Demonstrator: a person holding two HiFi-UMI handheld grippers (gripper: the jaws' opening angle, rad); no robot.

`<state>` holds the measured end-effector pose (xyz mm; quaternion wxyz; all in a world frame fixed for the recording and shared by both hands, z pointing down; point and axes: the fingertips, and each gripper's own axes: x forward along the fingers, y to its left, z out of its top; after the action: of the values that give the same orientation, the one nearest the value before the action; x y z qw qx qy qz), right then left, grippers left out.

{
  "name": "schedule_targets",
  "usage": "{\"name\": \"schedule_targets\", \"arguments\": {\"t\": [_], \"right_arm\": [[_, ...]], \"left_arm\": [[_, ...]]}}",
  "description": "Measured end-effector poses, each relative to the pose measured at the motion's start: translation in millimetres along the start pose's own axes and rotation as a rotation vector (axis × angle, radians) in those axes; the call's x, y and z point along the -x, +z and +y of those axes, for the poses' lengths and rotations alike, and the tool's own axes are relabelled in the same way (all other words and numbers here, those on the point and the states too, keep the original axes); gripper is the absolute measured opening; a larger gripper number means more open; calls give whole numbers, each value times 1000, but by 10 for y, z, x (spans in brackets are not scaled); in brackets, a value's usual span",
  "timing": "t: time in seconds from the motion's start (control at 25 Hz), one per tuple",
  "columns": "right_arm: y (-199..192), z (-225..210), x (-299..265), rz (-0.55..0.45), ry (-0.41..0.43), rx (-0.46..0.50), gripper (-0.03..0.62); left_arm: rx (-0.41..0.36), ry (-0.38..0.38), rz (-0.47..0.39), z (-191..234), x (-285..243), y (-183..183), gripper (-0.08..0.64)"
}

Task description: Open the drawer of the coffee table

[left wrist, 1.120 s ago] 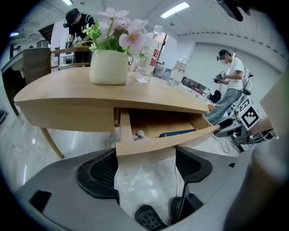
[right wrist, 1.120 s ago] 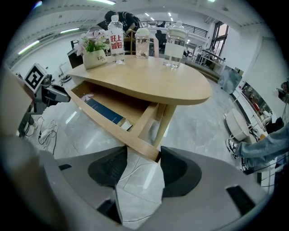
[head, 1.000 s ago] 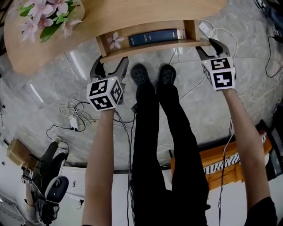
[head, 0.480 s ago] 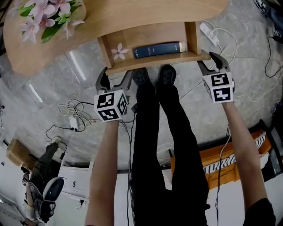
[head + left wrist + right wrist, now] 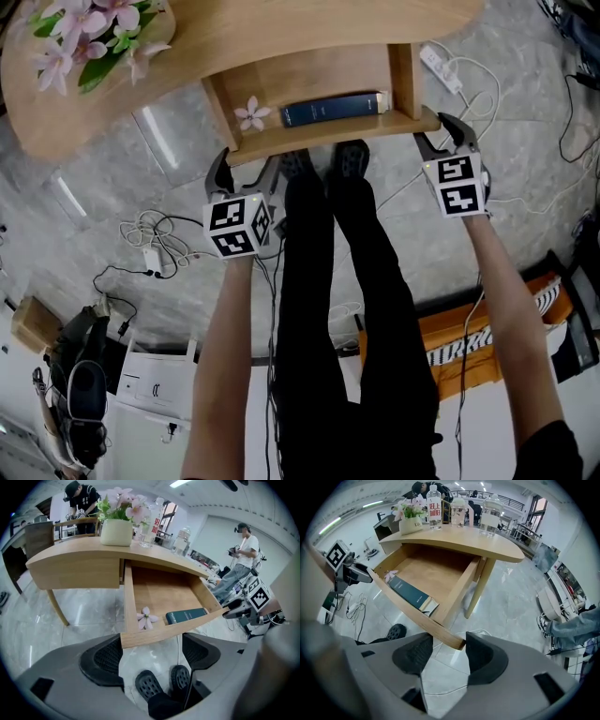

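**Draw both corners back evenly**

The drawer (image 5: 314, 80) already stands well out from under the table (image 5: 281, 28), its floor open to view with a book (image 5: 333, 108) and a flower (image 5: 251, 114) lying near the front panel. We judge the opening largely done, with only a last stretch of travel left, if any.

Our left gripper (image 5: 246, 169) sits at the panel's left end. In the left gripper view its jaws are spread wide, and the panel's lower edge (image 5: 168, 630) lies just above the gap, not pinched. Our right gripper (image 5: 442, 136) is at the right corner. There the jaws are also spread, with the panel's corner (image 5: 454, 641) between them. It is close to one pad, but we cannot tell if it touches.

To do this well, we should hook each jaw behind the panel's edge before pulling, as neither grip is firm. Both sides should come back together and level, so the drawer does not skew and bind. We should pull gently, because the book could slide. We should also stop short of the drawer's end stop, as our shoes (image 5: 323, 159) are right below the panel.
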<state>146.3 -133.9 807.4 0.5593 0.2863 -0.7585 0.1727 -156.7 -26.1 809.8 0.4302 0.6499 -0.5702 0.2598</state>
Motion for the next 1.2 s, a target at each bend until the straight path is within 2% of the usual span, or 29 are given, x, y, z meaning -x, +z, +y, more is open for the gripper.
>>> {"name": "schedule_targets", "arguments": {"t": [0.44,0.76,1.0,1.2], "right_arm": [[-40,9,-68,8,-2,18,218],[-31,-4,27,17,-73,-41,219],[103,9,466,-30,-58,-132,219],[315,-9,1112,-96,-42,-222,219]], "left_arm": [[-16,4,9,12,-62,-47,404],[24,5,21,-16,-13,-59,405],[39,54,23,-102,337,-36,405],[54,92,-7,-303,924,151,405]]}}
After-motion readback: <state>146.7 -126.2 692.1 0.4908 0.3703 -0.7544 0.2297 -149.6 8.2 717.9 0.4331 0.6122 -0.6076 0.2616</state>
